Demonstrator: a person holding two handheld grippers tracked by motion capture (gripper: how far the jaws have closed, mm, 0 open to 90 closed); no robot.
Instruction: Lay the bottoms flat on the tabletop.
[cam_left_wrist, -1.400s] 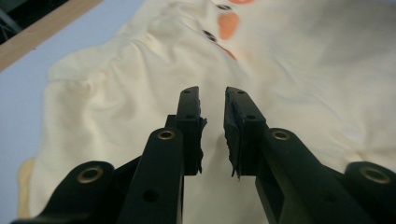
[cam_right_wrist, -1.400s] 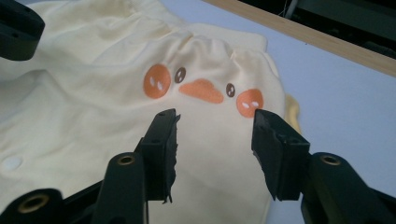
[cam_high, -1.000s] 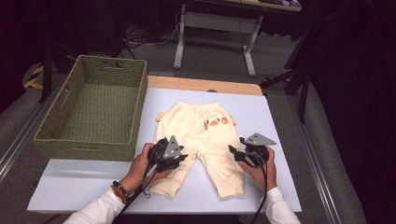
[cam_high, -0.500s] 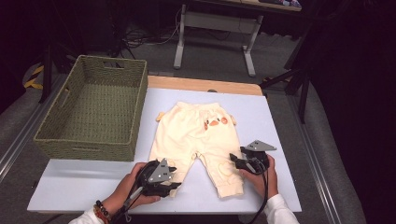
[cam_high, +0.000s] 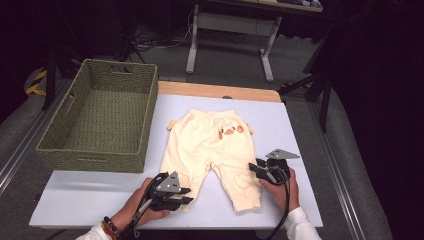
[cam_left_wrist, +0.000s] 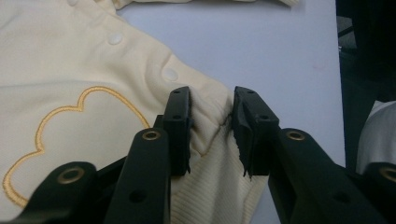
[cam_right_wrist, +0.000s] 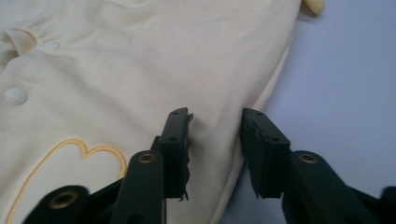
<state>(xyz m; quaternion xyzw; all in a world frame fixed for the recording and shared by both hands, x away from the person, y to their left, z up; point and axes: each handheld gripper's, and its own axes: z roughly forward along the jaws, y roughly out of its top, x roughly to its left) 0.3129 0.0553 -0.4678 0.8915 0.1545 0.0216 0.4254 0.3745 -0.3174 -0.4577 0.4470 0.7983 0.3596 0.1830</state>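
Observation:
Pale yellow baby pants (cam_high: 210, 145) with a duck patch lie flat on the white table (cam_high: 90, 195), waistband away from me. My left gripper (cam_high: 187, 195) is at the ribbed cuff of the left leg. Its jaws have just been closing, and the cuff (cam_left_wrist: 210, 140) bunches between the pads of the left gripper (cam_left_wrist: 210, 107). My right gripper (cam_high: 252, 170) sits at the outer edge of the right leg. Its jaws have also been closing, and a low ridge of the pants (cam_right_wrist: 140, 56) stands between the pads of the right gripper (cam_right_wrist: 215, 116).
A woven green basket (cam_high: 92, 155) stands on the table's left side. Bare tabletop lies along the near edge and to the right of the pants. A wooden strip (cam_high: 215, 91) borders the far edge, with desk legs (cam_high: 192, 45) on the floor beyond.
My left hand has slid back from the inner left leg to the cuff near the front edge. Both pairs of jaws have narrowed onto fabric. The right hand has stayed in place.

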